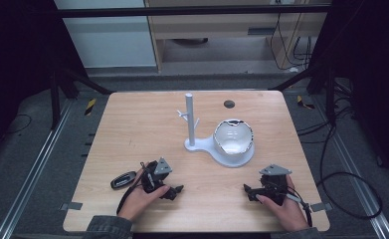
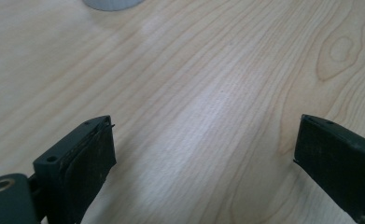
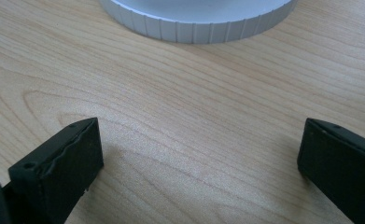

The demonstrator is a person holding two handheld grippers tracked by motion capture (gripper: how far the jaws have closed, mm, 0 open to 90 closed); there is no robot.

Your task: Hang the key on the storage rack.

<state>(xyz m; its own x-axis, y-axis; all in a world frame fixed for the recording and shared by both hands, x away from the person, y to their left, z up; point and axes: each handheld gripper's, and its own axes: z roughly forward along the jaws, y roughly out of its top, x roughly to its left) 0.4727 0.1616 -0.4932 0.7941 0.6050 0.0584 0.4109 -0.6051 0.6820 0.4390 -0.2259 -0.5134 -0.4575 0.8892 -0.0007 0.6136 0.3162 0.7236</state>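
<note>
A: How far along does this look?

B: Barely begun, I'd say. The left claw [image 1: 174,190] rests on the surface [image 1: 147,129] near its front edge, jaws spread wide with nothing but bare wood between them. The right claw [image 1: 250,191] sits toward the front right corner, likewise spread and empty.

A: And the things they might go for?

B: A small black key fob [image 1: 123,179] lies flat just left of the left hand [image 1: 141,197], close to the front left part of the surface, untouched. The white stand [image 1: 191,124] with its upright post and side pegs is near the middle, well apart from both claws, and a white bowl [image 1: 233,137] sits on the stand's round tray.

A: So what's left?

B: Everything, by my reading: nothing is gripped, nothing hangs on the pegs.
</note>
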